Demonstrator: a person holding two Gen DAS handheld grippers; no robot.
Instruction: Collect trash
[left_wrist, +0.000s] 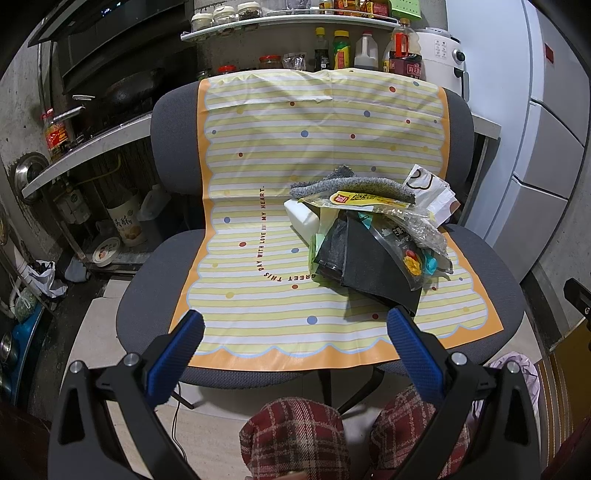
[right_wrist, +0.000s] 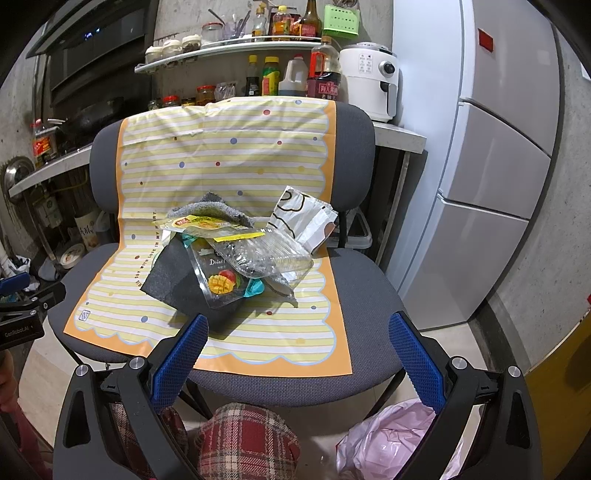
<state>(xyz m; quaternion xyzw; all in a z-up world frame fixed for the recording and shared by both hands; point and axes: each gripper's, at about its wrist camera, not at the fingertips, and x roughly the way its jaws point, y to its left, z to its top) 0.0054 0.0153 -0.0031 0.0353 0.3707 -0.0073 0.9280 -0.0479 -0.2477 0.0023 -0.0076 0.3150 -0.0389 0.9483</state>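
Note:
A heap of trash lies on a grey chair covered by a yellow striped mat. The heap holds a dried-mango pouch, a black sheet, a yellow-labelled wrapper, a crumpled clear wrapper, a white paper bag, a grey cloth and a white block. My left gripper hovers open before the chair's front edge. My right gripper is open too, just short of the heap.
A pink plastic bag lies on the floor at the right, by plaid slippers. Behind the chair a counter carries bottles and a white appliance. A fridge stands at right, a stove at left.

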